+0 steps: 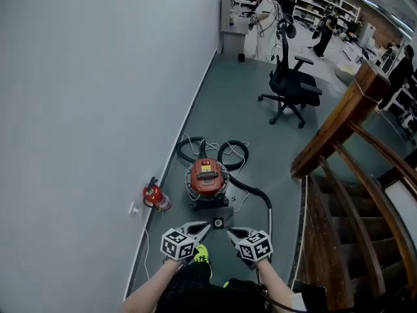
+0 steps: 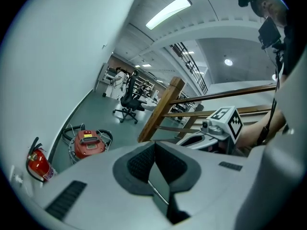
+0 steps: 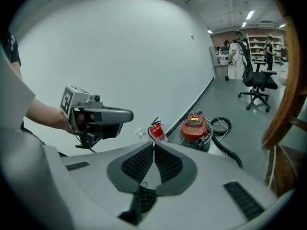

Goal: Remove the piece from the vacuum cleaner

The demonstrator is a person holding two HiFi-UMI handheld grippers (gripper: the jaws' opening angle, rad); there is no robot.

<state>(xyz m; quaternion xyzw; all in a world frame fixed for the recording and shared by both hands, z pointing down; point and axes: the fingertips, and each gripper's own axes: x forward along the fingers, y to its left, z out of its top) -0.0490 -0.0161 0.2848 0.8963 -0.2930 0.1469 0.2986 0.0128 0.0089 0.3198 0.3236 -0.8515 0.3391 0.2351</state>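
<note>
Head view: the red vacuum cleaner (image 1: 207,178) stands on the grey floor (image 1: 260,129) close to the white wall (image 1: 98,96), its black hose (image 1: 231,154) coiled behind it and trailing off to the right. A red fire extinguisher (image 1: 155,197) lies just beside it against the wall. The left gripper (image 1: 204,226) and right gripper (image 1: 230,232) are held side by side in the air on the near side of the vacuum cleaner, apart from it, both with jaws together and nothing between them. A black office chair (image 1: 290,83) stands farther back, and a wooden stair railing (image 1: 339,122) runs down the right

Left gripper view: the jaws are pressed shut on nothing. The vacuum cleaner (image 2: 88,143) sits on the floor beyond them to the left, the fire extinguisher (image 2: 38,164) nearer the wall, and the right gripper (image 2: 189,141) shows to the right

Right gripper view: the jaws meet, empty. The vacuum cleaner (image 3: 194,127) is just past their tips, well apart from them, with the left gripper (image 3: 128,114) at the left
</note>
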